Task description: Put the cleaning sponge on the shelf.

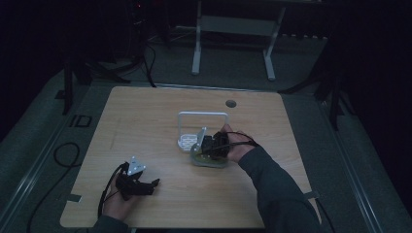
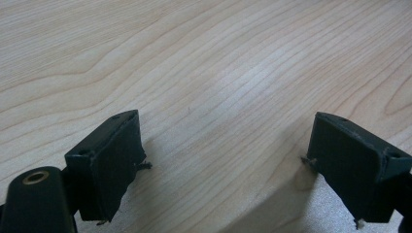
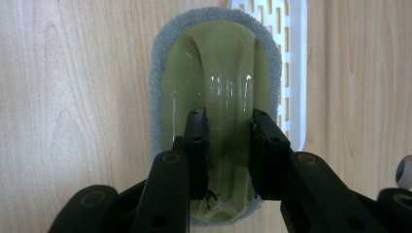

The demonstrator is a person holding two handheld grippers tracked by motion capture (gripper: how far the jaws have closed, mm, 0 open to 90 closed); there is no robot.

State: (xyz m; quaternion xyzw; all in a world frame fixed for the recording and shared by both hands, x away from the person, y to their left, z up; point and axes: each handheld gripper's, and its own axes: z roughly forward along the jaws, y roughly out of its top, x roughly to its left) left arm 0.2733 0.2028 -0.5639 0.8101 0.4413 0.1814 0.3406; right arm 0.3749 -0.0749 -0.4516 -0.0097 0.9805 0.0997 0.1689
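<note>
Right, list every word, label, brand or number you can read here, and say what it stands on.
None: no readable text shows.
Olive-green scrubber with grey sponge edge: plain, no marking.
White slotted plastic rack: slots, no lettering.
Light wooden table: bare grain.
Black gripper jaws: no marking legible.

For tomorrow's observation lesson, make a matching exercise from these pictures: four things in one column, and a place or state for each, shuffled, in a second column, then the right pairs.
Things:
1. scrubbing pad with a green handle
2. white slotted rack
3. left gripper
4. right gripper

Places or states:
A. jaws wide apart above bare wood
B. jaws on either side of the raised green grip
C. lies flat on the table, grey foam edge around it
D. stands right beside the pad, with a tall loop handle

Pairs: 1-C, 2-D, 3-A, 4-B
</note>
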